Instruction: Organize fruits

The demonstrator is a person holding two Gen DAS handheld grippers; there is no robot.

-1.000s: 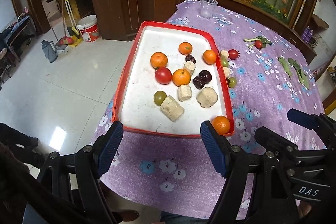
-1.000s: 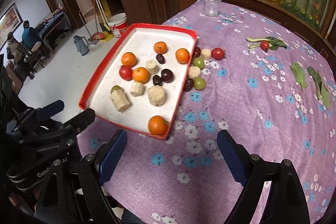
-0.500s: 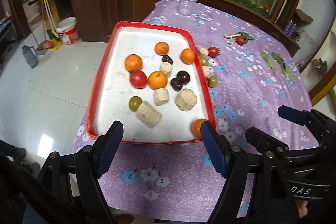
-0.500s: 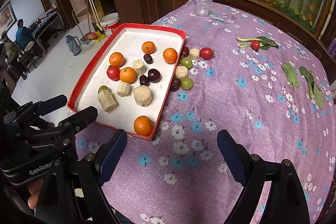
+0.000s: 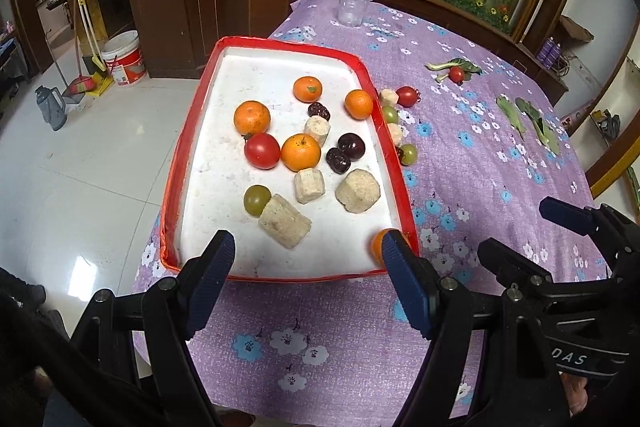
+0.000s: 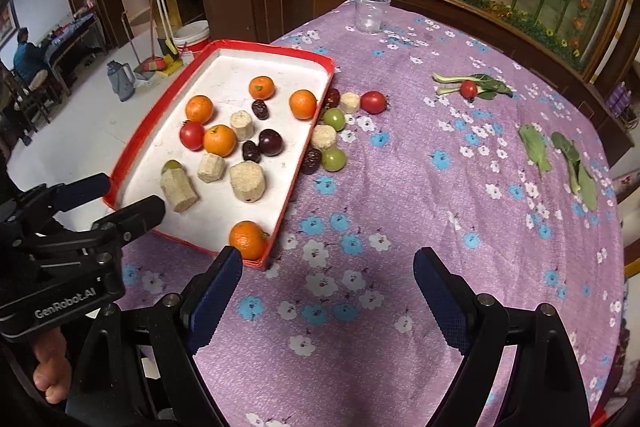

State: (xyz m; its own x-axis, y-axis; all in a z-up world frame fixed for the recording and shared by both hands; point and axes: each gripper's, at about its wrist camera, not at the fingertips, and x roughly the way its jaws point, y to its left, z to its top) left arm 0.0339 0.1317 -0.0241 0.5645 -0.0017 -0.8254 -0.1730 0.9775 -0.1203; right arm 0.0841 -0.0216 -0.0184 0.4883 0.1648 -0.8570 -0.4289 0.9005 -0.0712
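On a bench (image 6: 400, 187) covered with a purple flowered cloth, a shallow tray (image 5: 192, 131) with a red rim and white floor sits at the bench's left edge, its left side overhanging a pale tiled floor (image 5: 80, 155).

Inside the tray lie smooth round oranges (image 5: 301, 152), a glossy red tomato (image 5: 262, 150), a green tomato (image 5: 257, 199), dark plums (image 5: 351, 146) and rough, pale cylindrical chunks (image 5: 284, 221). One orange (image 6: 247, 239) rests in the near right corner against the rim.

The left gripper (image 5: 308, 263) hovers over the tray's near edge, jaws open and empty. The right gripper (image 6: 328, 283) hovers over bare cloth just right of that corner, jaws wide open and empty, with open cloth ahead of it.

The right wrist view shows plainly what the tray wall partly hides from the left: a loose cluster just outside the tray's right rim, with two green tomatoes (image 6: 333, 159), a red tomato (image 6: 373, 102), dark fruits (image 6: 311, 161) and two pale chunks (image 6: 323, 137). Farther right lie a small red tomato on a leafy stem (image 6: 469, 89) and flat green leaves (image 6: 535, 149), well apart from the tray. A clear plastic cup (image 6: 371, 11) stands upright at the far edge.
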